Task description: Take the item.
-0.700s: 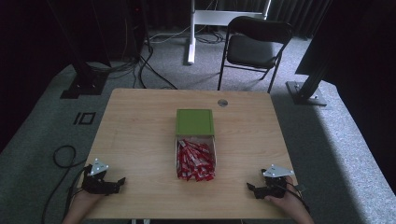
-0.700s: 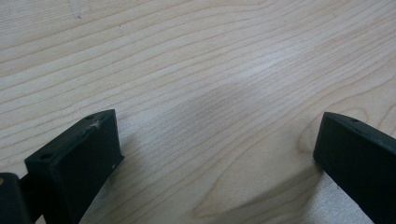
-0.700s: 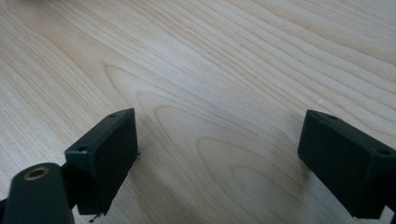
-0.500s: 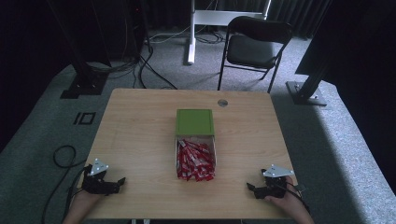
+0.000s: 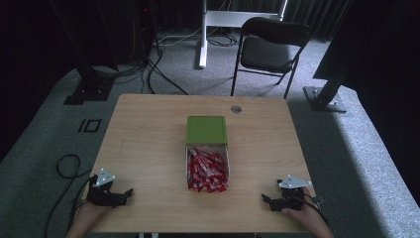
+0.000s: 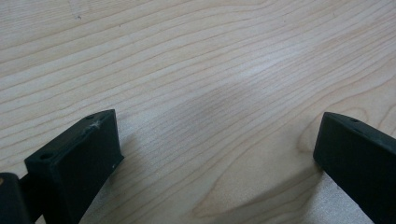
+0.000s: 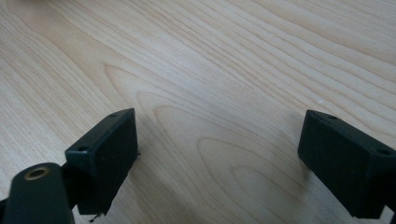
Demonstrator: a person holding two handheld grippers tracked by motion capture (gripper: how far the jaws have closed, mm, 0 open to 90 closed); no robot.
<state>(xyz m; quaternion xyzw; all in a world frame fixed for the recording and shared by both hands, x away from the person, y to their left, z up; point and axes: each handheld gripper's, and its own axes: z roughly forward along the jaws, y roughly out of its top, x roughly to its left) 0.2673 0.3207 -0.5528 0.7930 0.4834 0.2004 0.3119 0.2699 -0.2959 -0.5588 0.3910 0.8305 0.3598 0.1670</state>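
On the table (image 5: pixel 148 148), a clear box (image 5: pixel 207 168) of red sachets (image 5: pixel 208 171) lay at the centre with its green lid (image 5: pixel 206 130) at 12 o'clock, untouched, while the left tongs (image 5: pixel 124 194) at 8 o'clock and the right tongs (image 5: pixel 267 200) at 4 o'clock rested released, so all work seemed left.

no readable text or numbers anywhere, red packets (image 5: pixel 207 170) in the clear box (image 5: pixel 226 159) carry print too small to make out, green lid (image 5: pixel 206 130) plain, wooden table (image 5: pixel 143 144) unmarked
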